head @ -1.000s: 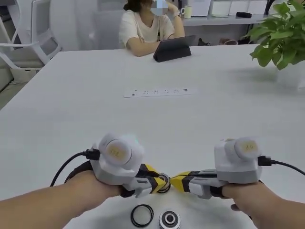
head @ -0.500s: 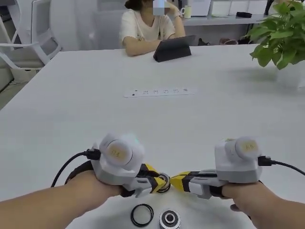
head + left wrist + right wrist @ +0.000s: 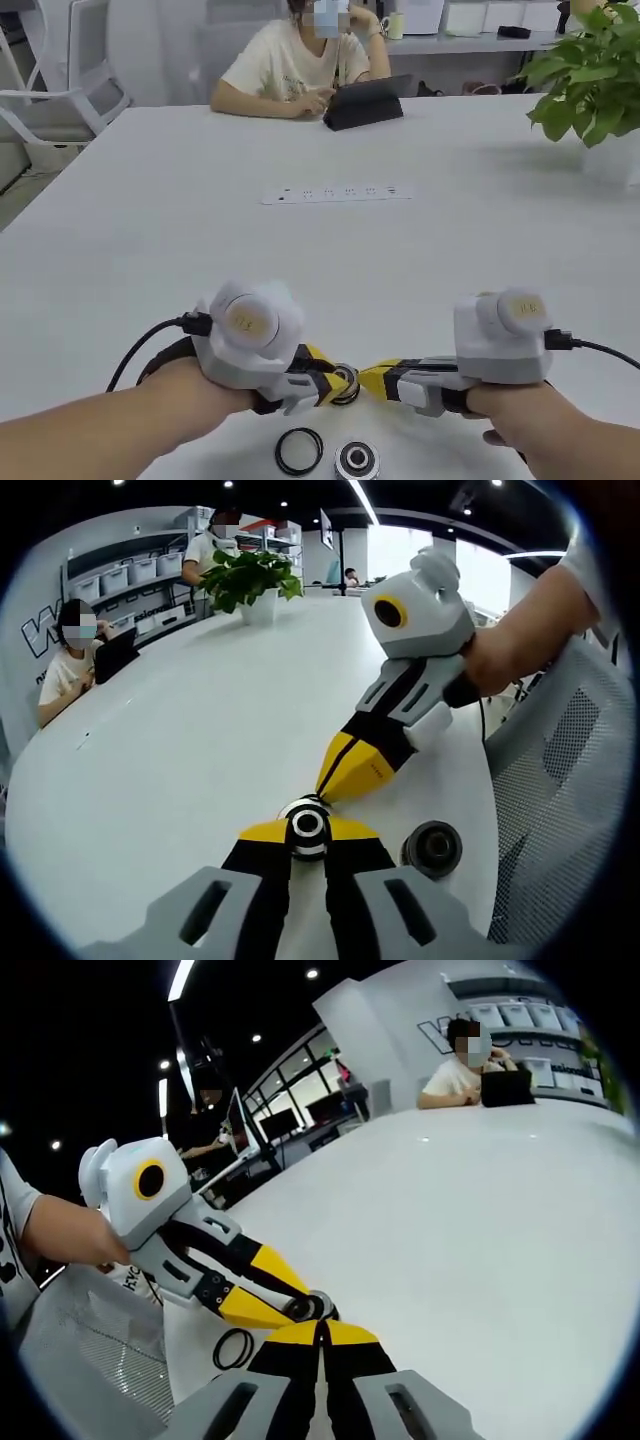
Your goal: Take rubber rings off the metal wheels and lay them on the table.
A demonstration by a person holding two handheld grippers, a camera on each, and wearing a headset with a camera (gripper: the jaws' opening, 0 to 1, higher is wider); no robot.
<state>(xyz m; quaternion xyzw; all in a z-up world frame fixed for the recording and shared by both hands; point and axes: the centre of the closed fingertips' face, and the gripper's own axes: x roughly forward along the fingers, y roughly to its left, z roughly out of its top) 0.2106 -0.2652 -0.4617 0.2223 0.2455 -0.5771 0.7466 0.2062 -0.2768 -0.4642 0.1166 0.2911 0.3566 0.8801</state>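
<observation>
L grip: left gripper (image 3: 324,384) low, near the table's (image 3: 150,220) front edge; jaws clamped from both sides on a metal wheel (image 3: 307,827), held just above the tabletop.
Held wheel: sits between L jaw tips, face toward the left gripper cam; dark band round its rim, pale ring inside, dark hub.
R grip: right gripper (image 3: 320,1333) comes in from the opposite side, tip-to-tip w/ L; jaws pressed together, no gap seen. Its tip touches the held wheel's rim on the far side from L. Can't tell if it has rubber pinched.
Loose ring: black rubber ring (image 3: 298,450) flat on table, just below and nearer the person than L grip tips, not touching either gripper; in the right gripper view it lies beside the L jaws.
2nd wheel: second wheel (image 3: 357,460) flat on table, just right of the loose ring, under the gap between the two grippers; close but apart from the ring.
Hands: one on each gripper body, cables trailing outward.
Bkgd: power strip (image 3: 337,192) mid-table; potted plant (image 3: 590,70) far right; seated person (image 3: 295,65) w/ tablet (image 3: 364,100) at far end.
</observation>
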